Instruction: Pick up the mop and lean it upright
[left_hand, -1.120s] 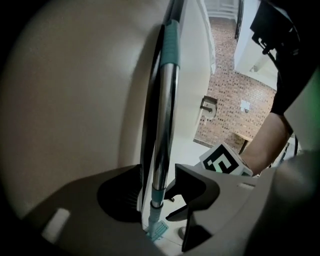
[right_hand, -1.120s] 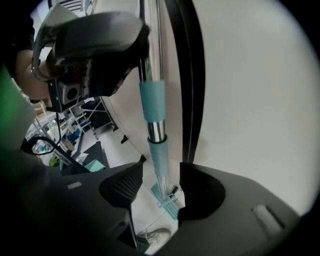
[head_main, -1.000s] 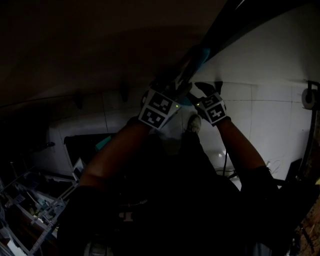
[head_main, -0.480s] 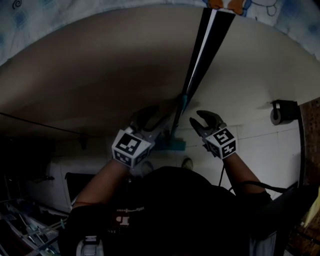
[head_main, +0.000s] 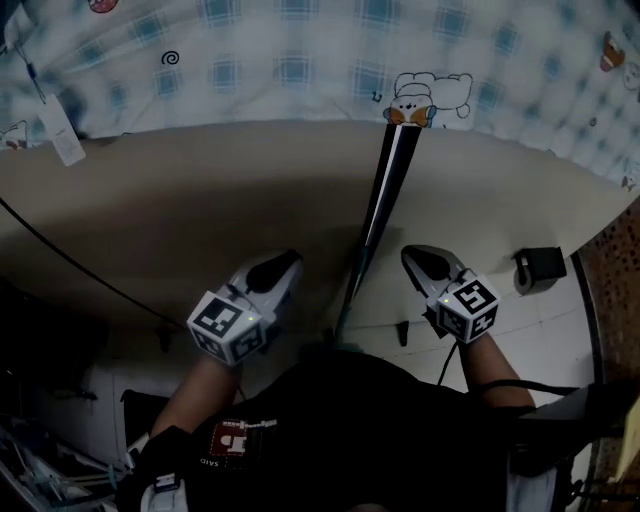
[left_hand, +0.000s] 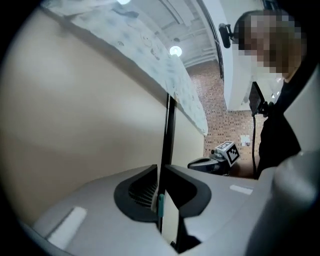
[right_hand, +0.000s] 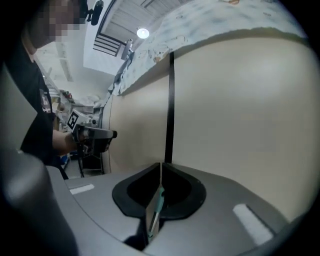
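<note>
- The mop (head_main: 380, 200) is standing upright against the beige wall (head_main: 180, 200). Only the dark handle shows, running from the middle of the head view up toward 12 o'clock.
- Its top end reaches the hem of the checked cartoon cloth (head_main: 300, 60), and the bottom end disappears behind the person's dark shirt (head_main: 350, 420) at 6 o'clock.
- The left gripper (head_main: 283, 262) is held up at 9 o'clock of the handle, near it but not touching. Its jaws have just been closing and are down to a thin slit with nothing between them; the handle is just behind the gap.
- The right gripper (head_main: 415, 255) is at 3 o'clock of the handle, also off it. Its jaws have just been closing too, and they're together and empty.
- A thin cable (head_main: 70, 270) crosses the wall at 9 o'clock.
- A small black box (head_main: 542, 264) sits on the wall at 3 o'clock, past the right gripper.
</note>
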